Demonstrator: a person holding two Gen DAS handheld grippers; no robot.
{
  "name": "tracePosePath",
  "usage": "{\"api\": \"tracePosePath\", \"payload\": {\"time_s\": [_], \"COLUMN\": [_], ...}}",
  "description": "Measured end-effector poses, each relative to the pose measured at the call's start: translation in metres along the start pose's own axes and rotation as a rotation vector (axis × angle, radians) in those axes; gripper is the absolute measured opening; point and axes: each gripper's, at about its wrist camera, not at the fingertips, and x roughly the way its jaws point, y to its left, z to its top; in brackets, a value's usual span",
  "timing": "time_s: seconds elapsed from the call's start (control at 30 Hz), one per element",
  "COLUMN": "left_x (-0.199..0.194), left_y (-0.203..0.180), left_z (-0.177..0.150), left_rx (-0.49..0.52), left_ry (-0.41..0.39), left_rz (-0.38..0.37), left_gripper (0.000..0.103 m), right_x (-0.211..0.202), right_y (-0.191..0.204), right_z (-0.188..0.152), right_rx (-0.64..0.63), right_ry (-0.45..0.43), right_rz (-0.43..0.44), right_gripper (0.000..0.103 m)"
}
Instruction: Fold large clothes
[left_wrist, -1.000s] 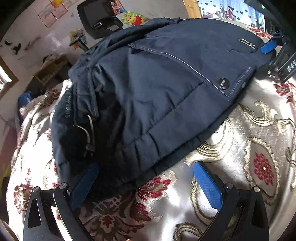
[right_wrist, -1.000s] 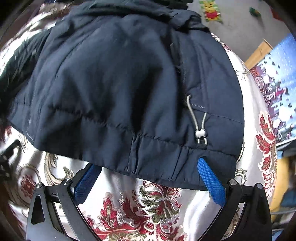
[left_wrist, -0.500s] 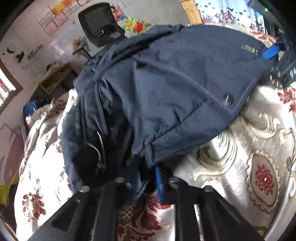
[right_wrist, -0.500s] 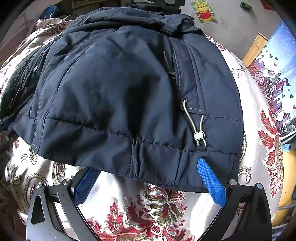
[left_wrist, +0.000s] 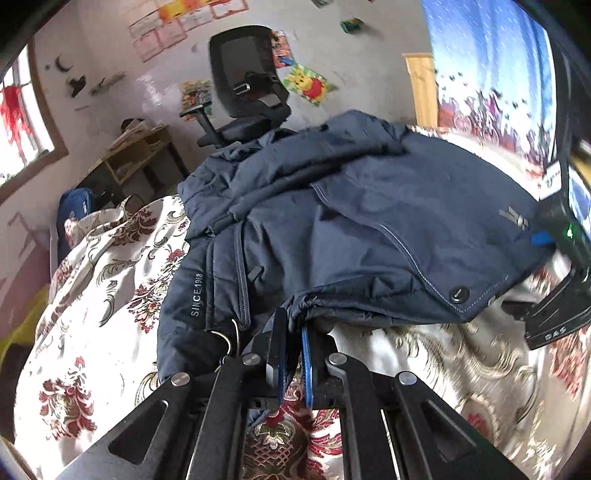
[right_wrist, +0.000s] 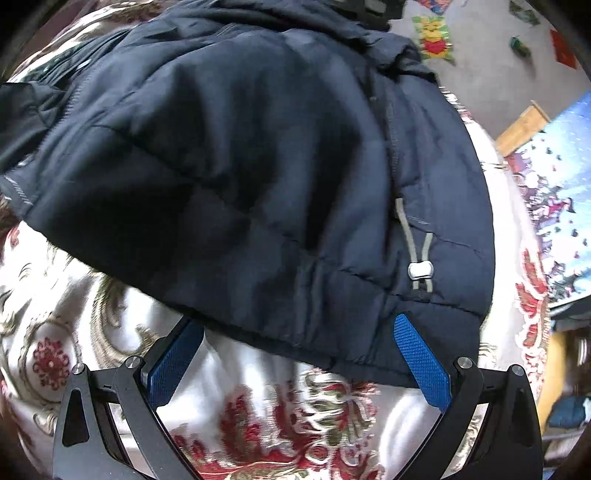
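Note:
A dark navy padded jacket (left_wrist: 351, 221) lies bunched on a floral bedspread (left_wrist: 92, 295). My left gripper (left_wrist: 293, 332) is shut on the jacket's hem and holds that edge a little off the bedspread. In the right wrist view the jacket (right_wrist: 240, 166) fills the upper frame, with a grey drawcord and white toggle (right_wrist: 419, 269) near its hem. My right gripper (right_wrist: 295, 354) is open, its blue pads on either side of the hem edge, with nothing between them gripped. The right gripper also shows at the left wrist view's right edge (left_wrist: 554, 295).
The white, gold and red bedspread (right_wrist: 277, 417) covers the bed under both grippers. A black office chair (left_wrist: 247, 85) and a wooden shelf unit (left_wrist: 136, 158) stand behind the bed. A blue patterned panel (left_wrist: 487, 74) is on the right.
My left gripper closed on the jacket hem and lifted it, tilting the view up towards the wall. My right gripper stayed open and edged closer to the hem.

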Motion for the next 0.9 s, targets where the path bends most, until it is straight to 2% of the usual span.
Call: {"api": "tracePosePath", "payload": {"time_s": [0.07,0.1,0.27,0.37,0.5,0.6,0.9], "left_x": [-0.003,-0.005,-0.02,-0.03,-0.047,-0.067,-0.147], "left_y": [0.004,0.005,0.008,0.01,0.014,0.021,0.043], "left_z": [0.002,0.003,0.004,0.002,0.001,0.001,-0.006], "left_rx": [-0.022,-0.027,-0.069,-0.101,-0.139,-0.16,-0.139], "left_ry": [-0.017,-0.029,-0.087,-0.124,-0.161,-0.186,-0.266], "left_rz": [0.0,0.005,0.024,0.034,0.042,0.045,0.066], "left_gripper": [0.007,0.007,0.006,0.006,0.005,0.005,0.005], "right_x": [-0.007,-0.01,-0.031,-0.045,-0.085,-0.116,-0.214], "right_y": [-0.007,-0.01,-0.035,-0.048,-0.064,-0.071,-0.083], "right_z": [0.001,0.0,-0.005,-0.008,-0.018,-0.027,-0.062], "right_rx": [0.032,0.05,0.131,0.169,0.217,0.228,0.205], "right_ry": [-0.034,-0.051,-0.129,-0.203,-0.351,-0.437,-0.631], "right_rz": [-0.02,-0.03,-0.004,0.032,0.068,0.073,0.121], "right_gripper": [0.079,0.075,0.031,0.014,0.006,0.005,0.004]}}
